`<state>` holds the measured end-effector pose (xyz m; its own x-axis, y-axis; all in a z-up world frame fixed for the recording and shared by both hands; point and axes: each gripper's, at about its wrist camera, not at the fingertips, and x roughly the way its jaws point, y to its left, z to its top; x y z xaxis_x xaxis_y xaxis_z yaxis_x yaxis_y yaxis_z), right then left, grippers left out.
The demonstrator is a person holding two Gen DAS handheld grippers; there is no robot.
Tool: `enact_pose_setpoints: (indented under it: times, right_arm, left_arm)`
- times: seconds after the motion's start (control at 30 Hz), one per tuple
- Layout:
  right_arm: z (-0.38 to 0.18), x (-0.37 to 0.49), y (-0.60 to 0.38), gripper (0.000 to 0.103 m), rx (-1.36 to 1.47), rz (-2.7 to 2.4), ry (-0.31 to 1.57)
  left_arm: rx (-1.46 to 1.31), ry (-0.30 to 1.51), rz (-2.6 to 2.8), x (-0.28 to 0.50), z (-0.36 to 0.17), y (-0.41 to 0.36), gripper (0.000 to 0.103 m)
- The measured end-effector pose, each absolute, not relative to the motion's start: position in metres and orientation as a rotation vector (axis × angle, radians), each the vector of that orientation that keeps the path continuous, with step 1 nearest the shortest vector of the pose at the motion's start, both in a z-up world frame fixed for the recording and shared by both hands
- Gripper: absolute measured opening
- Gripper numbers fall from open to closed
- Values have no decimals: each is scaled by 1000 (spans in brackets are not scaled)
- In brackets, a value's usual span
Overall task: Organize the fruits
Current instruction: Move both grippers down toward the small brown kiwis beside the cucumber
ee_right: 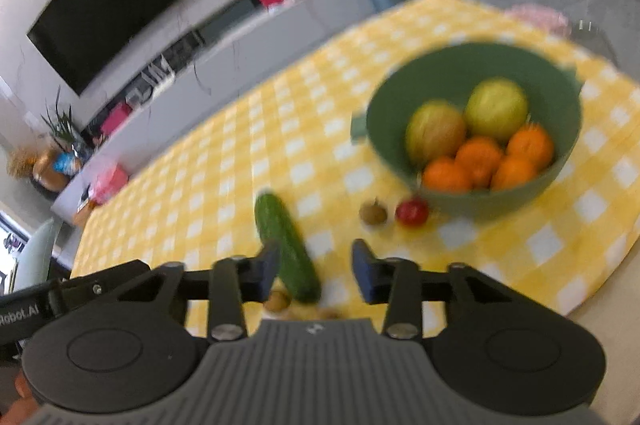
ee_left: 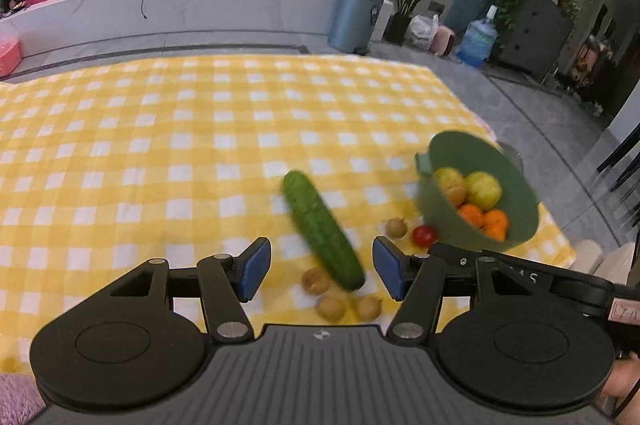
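Observation:
A dark green cucumber (ee_left: 320,229) (ee_right: 286,249) lies on the yellow checked cloth. My left gripper (ee_left: 322,265) hangs open above its near end, touching nothing. My right gripper (ee_right: 316,265) also stands open, its left pad beside the cucumber and nothing pressed between the pads. The green bowl (ee_left: 448,141) (ee_right: 460,65) holds two yellow-green apples (ee_right: 496,109) and several oranges (ee_right: 480,157). A red cherry tomato (ee_left: 424,235) (ee_right: 412,211) and a small brown fruit (ee_left: 396,227) (ee_right: 373,212) lie in front of the bowl. Three more small brown fruits (ee_left: 331,307) sit by the cucumber's near end.
The right gripper's black body (ee_left: 520,277) reaches in beside the bowl in the left wrist view. The table's edge (ee_left: 560,225) runs close behind the bowl on the right. A blue bin (ee_left: 356,17) and a low white cabinet (ee_left: 180,5) stand beyond the table.

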<state>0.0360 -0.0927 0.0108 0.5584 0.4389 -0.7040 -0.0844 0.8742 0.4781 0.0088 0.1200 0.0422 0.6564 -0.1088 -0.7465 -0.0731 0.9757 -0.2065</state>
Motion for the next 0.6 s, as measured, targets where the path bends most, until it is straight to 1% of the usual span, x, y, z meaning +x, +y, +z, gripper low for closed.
enact_pose_setpoints:
  times: [0.07,0.17,0.37,0.6]
  right_arm:
    - [6,36,-90,32,419,323,949]
    - [-12,34,-82,24,451,312,1013]
    - [-40,35,-61,14,453,229,1092]
    - [-46,38,-56,14,458,187,1087]
  left_arm:
    - [-234,881,-7,8,35,124,69]
    - [-241,913,11,9,18,130,69]
    - [-293,944,-1,13,-14,147,69]
    - [-339,944,-38,11,-26,152,69]
